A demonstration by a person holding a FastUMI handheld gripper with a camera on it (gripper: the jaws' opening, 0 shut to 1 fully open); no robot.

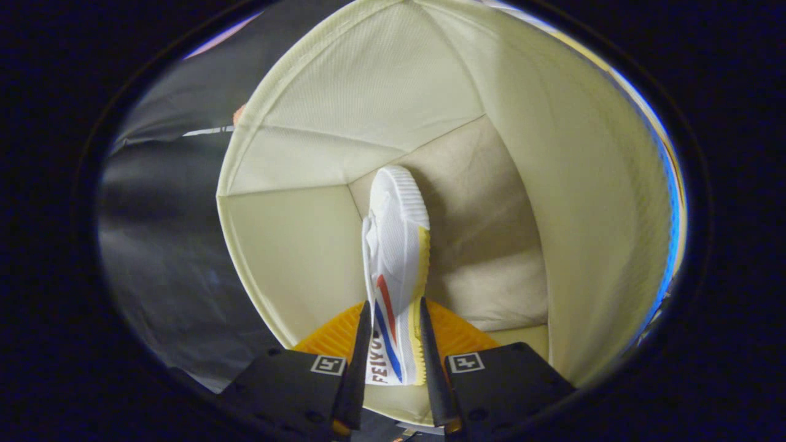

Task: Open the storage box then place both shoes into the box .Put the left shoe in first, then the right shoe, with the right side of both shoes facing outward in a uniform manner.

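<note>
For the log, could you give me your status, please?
Gripper shut on shoe. Shoe toe-first inside open storage box. Nothing in the way.

Item 1: black cloth backdrop (166, 202), forming the booth's wall. Glossy, softly creased, with pale sheen across its folds. Position: to the left, running from upper to lower part of the scene.

Item 2: thin white line (209, 131) across the cloth, roughly level, short, near the upper part of the backdrop.

Item 3: small orange-pink patch (238, 114) just above the line's right end; what it is cannot be told.

Item 4: narrow blue strip (674, 209) on the far right; too slim to tell.
</note>
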